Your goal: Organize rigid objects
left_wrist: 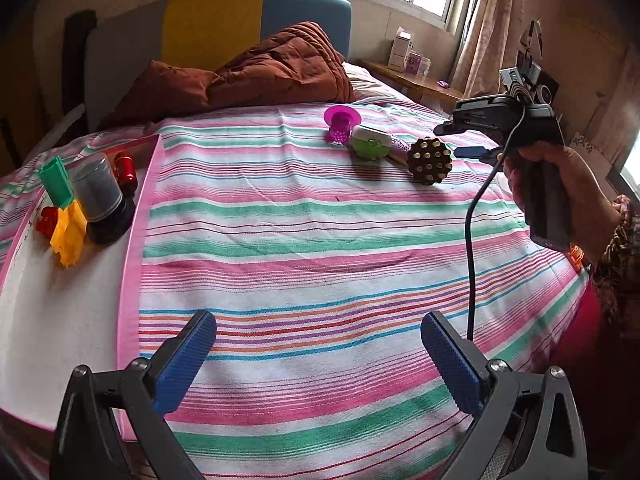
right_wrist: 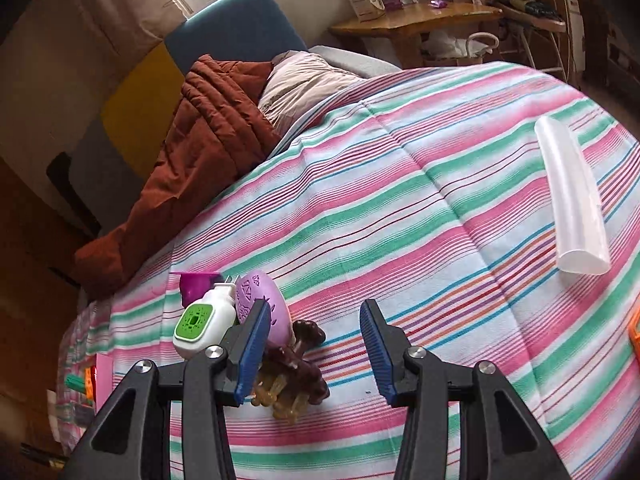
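Note:
My left gripper [left_wrist: 318, 344] is open and empty above the striped bedsheet [left_wrist: 320, 240]. A pink-framed white tray [left_wrist: 60, 320] at the left holds a grey-lidded jar [left_wrist: 102, 200], a green piece [left_wrist: 56, 180], a yellow piece [left_wrist: 70, 234] and red items [left_wrist: 125, 168]. Far across the bed lie a magenta cup [left_wrist: 340, 122], a green-white plug-in device [left_wrist: 370, 142] and a brown studded massager [left_wrist: 430, 161]. My right gripper [right_wrist: 314, 344] is open and empty, hovering just right of that cluster: the massager [right_wrist: 298, 372], a purple oval [right_wrist: 264, 308], the device [right_wrist: 204, 320] and the cup [right_wrist: 196, 286].
A translucent white tube [right_wrist: 572, 200] lies on the bed at the right. A brown quilt [left_wrist: 260, 76] and a pillow [right_wrist: 300, 84] are piled at the headboard. A wooden side table [right_wrist: 412, 20] with boxes stands beyond the bed. An orange object [right_wrist: 634, 332] peeks at the right edge.

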